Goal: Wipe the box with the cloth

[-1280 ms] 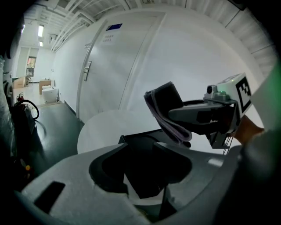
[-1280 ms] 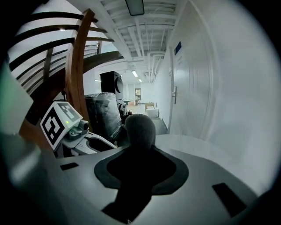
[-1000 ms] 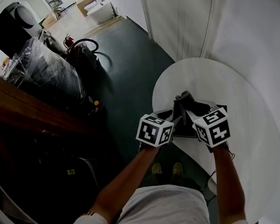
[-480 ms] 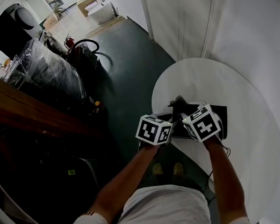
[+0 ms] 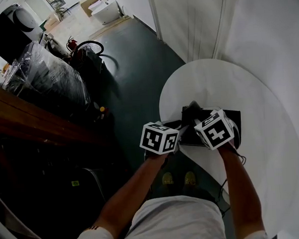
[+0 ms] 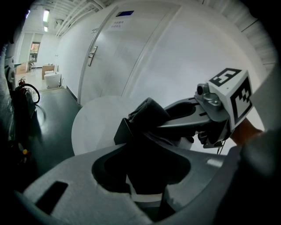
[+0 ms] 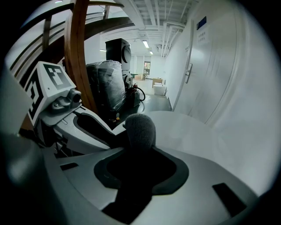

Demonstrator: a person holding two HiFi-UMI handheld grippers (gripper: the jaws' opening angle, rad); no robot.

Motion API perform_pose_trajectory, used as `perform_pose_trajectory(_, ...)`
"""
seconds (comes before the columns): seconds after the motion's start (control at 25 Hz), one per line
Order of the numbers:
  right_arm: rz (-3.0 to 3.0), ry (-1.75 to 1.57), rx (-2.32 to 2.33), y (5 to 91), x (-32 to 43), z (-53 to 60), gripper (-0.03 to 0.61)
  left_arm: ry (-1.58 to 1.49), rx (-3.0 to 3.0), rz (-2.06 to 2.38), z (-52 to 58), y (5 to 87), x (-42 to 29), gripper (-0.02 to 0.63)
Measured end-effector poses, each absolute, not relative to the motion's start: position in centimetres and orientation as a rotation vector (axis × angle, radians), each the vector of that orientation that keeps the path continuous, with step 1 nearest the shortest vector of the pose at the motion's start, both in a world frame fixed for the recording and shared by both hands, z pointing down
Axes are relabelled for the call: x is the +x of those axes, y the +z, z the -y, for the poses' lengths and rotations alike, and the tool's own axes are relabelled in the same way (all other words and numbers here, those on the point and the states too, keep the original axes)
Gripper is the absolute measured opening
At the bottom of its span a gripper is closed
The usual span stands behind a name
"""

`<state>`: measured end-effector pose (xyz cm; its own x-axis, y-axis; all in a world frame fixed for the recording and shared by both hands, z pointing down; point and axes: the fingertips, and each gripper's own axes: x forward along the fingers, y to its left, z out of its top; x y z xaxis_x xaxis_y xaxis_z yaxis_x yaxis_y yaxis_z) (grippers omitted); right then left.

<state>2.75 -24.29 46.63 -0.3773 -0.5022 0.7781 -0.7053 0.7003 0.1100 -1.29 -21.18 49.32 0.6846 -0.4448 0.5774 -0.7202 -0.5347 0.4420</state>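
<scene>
Left claw [image 5: 182,130]: your jaws apart (just closing); box [image 6: 123,132] edge between them
Right claw [image 7: 138,154]: clamped on your cloth [image 7: 140,128]

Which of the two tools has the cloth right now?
The right tool: the dark cloth is bunched between its jaws. The left tool has only the black box between its jaws, which have just been closing.

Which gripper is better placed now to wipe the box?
Right. The right gripper is shut on the cloth, over the box. The left gripper holds no cloth; its jaws have just been closing at the box's near edge.
</scene>
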Motion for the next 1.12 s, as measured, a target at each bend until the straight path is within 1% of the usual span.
perform_pose_trajectory(0.56, 1.95, 0.403, 1.126, 46.4, 13.4, 23.7, 0.109, 0.51, 2.211, 0.886, 21.2, 49.5, -1.5, 0.152)
perform_pose_trajectory(1.12, 1.934, 0.435, 1.203, 45.6, 14.9, 23.2, 0.109, 0.501, 2.21, 0.873, 21.2, 49.4, -1.4, 0.152)
